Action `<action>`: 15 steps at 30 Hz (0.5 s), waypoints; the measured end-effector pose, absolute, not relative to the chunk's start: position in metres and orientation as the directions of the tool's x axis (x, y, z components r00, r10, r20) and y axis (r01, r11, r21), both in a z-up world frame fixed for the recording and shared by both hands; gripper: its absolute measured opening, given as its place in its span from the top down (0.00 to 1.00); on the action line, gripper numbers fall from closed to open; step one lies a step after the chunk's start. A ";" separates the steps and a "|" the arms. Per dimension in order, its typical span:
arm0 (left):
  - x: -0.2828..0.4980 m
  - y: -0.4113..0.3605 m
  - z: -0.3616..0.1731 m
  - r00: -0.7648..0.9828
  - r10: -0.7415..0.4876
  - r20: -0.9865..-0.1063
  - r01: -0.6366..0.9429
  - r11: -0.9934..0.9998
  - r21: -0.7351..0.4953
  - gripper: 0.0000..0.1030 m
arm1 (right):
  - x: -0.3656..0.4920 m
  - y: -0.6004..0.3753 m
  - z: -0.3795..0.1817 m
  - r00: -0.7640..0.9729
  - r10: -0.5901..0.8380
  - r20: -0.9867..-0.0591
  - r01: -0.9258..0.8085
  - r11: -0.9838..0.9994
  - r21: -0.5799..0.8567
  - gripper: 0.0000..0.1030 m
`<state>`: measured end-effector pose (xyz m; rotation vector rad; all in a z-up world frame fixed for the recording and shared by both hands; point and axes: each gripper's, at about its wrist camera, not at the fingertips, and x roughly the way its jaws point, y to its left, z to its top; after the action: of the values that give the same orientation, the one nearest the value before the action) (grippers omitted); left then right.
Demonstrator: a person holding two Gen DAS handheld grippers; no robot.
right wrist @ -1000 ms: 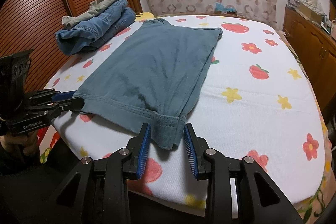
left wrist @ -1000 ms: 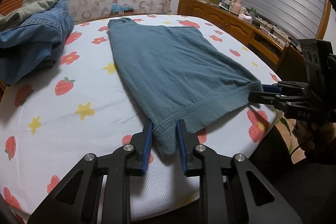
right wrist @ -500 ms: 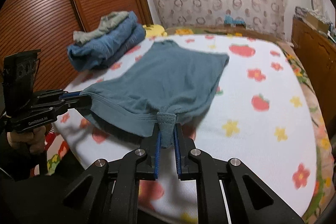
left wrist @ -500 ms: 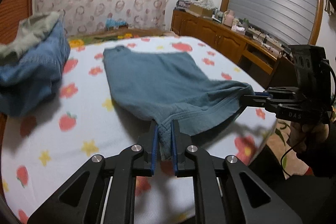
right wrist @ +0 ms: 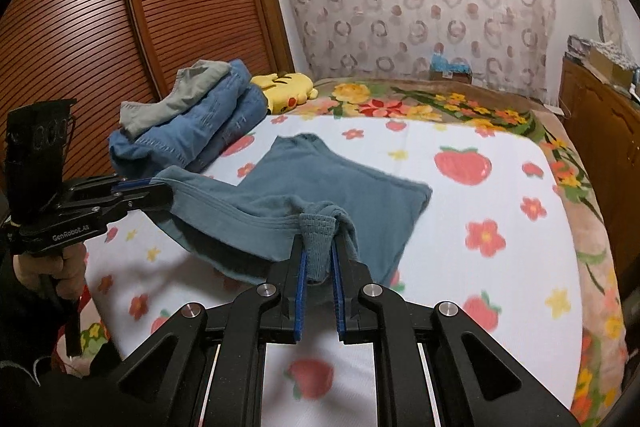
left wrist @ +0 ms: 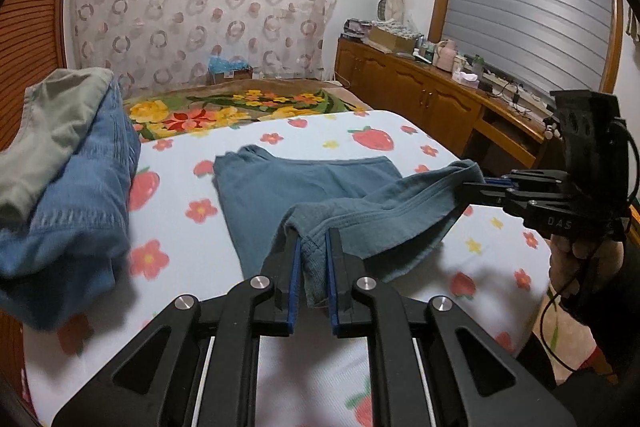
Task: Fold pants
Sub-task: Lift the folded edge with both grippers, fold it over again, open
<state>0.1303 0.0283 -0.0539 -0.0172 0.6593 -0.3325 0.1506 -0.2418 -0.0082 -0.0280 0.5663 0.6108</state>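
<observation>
Both grippers, left (left wrist: 311,259) and right (right wrist: 319,259), clamped on near-edge corners of teal pants (left wrist: 280,187), edge raised off bed (left wrist: 180,267), far half flat; fold approx. half thru, carry-over + lay-down + later folds left.

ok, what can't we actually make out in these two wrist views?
- Pants: the underside of the lifted hem, hidden by its own drape in both views.
- Left gripper: how much hem sits between the pads, cloth bunches over them.
- Right gripper: same.
- Folded stack: how many garments it holds, layers overlap; cut off by the frame edge in the left wrist view.
- Clutter on the wooden cabinet: too small.
</observation>
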 end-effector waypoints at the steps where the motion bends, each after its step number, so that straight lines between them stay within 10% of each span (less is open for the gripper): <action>1: 0.137 0.029 -0.053 0.740 -0.302 -0.601 0.296 0.949 -0.113 0.88 | 0.156 -0.240 -0.008 0.674 0.536 -0.508 -0.551 0.823 0.137 0.89; 15: 0.222 0.041 -0.062 0.719 -0.269 -0.641 0.278 0.956 -0.089 0.88 | 0.243 -0.221 -0.013 0.651 0.542 -0.532 -0.560 0.816 0.145 0.89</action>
<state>0.2221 0.0411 -0.0620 0.0135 0.7068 -0.3020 0.2434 -0.2209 -0.0127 -0.0330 0.5934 0.6257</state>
